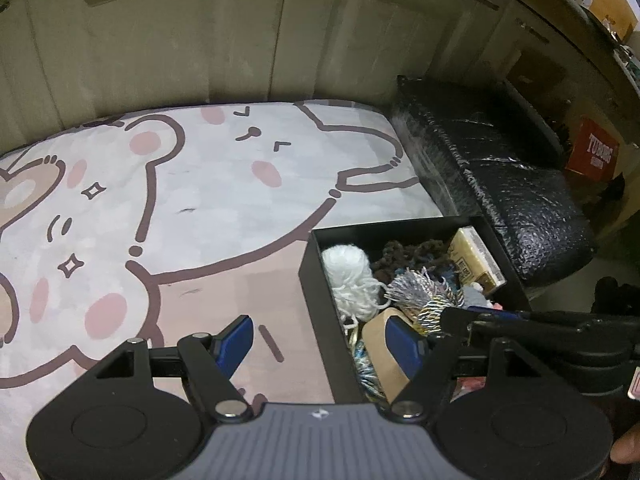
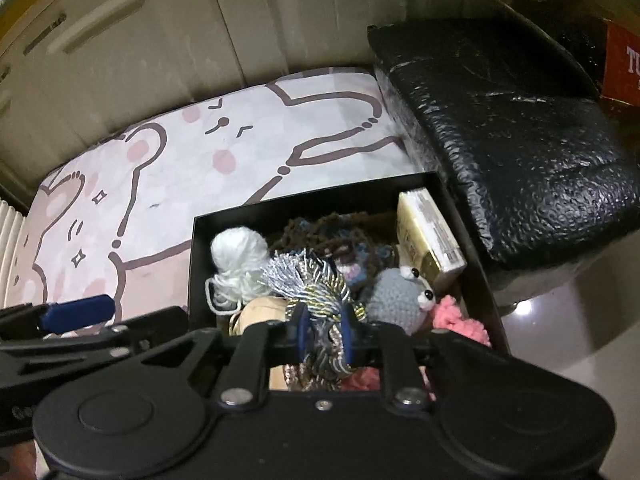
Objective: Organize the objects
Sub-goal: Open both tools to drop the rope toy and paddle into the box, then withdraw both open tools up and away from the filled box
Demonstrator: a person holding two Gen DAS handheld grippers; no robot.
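A black box (image 1: 316,280) (image 2: 198,248) stands on a bed with a cartoon bear sheet (image 1: 220,184) (image 2: 168,160). It holds a white yarn ball (image 1: 348,276) (image 2: 240,252), a silver-gold tassel skein (image 1: 420,292) (image 2: 316,284), brown yarn (image 1: 412,252), a gold packet (image 1: 476,260) (image 2: 428,236), a grey crochet toy (image 2: 396,296), pink yarn (image 2: 460,316) and a tan spool (image 1: 384,356) (image 2: 256,308). My left gripper (image 1: 324,344) is open, straddling the box's left wall. My right gripper (image 2: 325,338) is shut on the tassel skein inside the box.
A black textured bench (image 1: 512,176) (image 2: 512,140) stands right of the bed and box. A red carton (image 1: 592,152) (image 2: 624,64) sits beyond it. Beige cupboard doors (image 1: 180,32) back the bed. The floor (image 2: 580,320) shows at the right.
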